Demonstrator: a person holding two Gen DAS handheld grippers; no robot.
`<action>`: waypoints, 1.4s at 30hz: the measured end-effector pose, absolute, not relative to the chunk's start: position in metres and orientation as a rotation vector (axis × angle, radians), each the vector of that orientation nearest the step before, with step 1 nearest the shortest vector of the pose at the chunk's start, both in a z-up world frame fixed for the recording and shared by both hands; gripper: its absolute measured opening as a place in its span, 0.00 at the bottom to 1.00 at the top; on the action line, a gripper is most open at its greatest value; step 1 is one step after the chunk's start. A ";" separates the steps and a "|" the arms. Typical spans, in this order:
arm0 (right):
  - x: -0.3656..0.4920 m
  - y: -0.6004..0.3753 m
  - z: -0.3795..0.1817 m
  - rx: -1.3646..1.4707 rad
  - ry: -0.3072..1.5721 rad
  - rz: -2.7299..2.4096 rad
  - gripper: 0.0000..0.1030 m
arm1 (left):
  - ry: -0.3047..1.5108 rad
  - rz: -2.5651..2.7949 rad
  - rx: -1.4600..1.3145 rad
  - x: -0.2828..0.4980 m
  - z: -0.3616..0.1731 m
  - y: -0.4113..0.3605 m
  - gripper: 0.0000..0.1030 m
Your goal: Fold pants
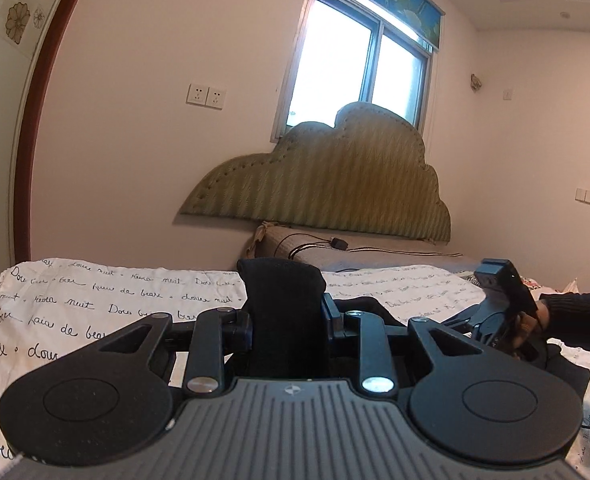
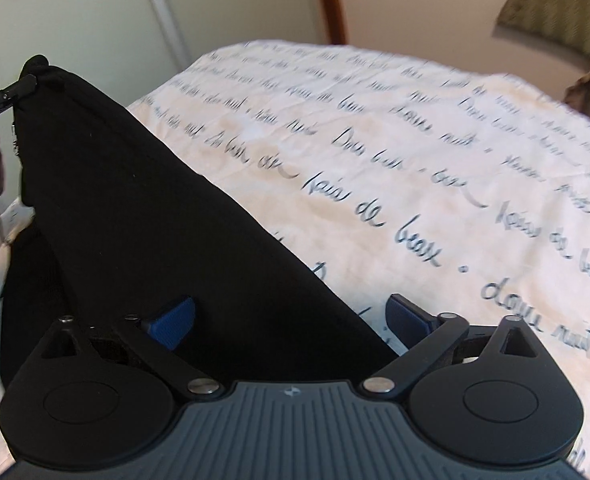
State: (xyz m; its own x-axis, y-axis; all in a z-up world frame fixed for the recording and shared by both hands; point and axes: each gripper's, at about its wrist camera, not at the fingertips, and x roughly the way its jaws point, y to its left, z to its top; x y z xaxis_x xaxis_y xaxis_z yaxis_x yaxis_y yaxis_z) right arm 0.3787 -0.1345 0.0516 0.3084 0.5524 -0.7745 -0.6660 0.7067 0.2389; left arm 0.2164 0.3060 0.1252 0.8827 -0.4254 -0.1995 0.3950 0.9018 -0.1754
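The black pants [image 2: 135,220] lie partly on the white bedspread with script print [image 2: 395,140]; one end is lifted off it. My left gripper [image 1: 287,316] is shut on a thick bunch of the black pants [image 1: 283,292], which stands up between its fingers. From the right wrist view the left gripper [image 2: 27,80] holds that raised corner at the upper left. My right gripper [image 2: 291,316] is open and points down at the bed. The pants' edge runs between its blue pads [image 2: 175,320], and neither pad presses on the cloth.
A green scalloped headboard [image 1: 335,184] leans on the far wall under a window [image 1: 355,68]. A pillow with a black cable [image 1: 335,245] lies at the bed's head. A person's hand and dark sleeve [image 1: 567,316] are at the right. A cupboard door [image 2: 75,20] stands beside the bed.
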 end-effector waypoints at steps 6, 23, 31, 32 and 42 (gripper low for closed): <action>0.383 -0.130 0.052 -0.134 1.022 0.853 0.17 | 0.272 -0.407 -0.147 0.228 0.107 0.312 0.30; 0.241 -0.127 0.060 0.031 0.978 1.003 0.05 | 0.431 -0.250 -0.471 0.151 0.067 0.371 0.62; 0.237 -0.133 0.063 0.148 0.898 0.989 0.05 | 0.515 -0.073 -0.621 0.077 0.074 0.367 0.76; 0.236 -0.135 0.066 0.156 0.888 0.988 0.05 | 0.522 -0.062 -0.673 0.071 0.073 0.361 0.78; 0.237 -0.137 0.068 0.210 0.870 0.968 0.05 | 0.690 0.042 -1.052 0.076 0.026 0.316 0.78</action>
State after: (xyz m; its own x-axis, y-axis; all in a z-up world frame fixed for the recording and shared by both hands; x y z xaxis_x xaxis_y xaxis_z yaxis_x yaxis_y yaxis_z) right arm 0.2370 -0.1366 0.0682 0.2684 0.7898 -0.5515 -0.6321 0.5764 0.5179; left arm 0.0757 0.3156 0.0264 0.7909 -0.2860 -0.5409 -0.3488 0.5155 -0.7827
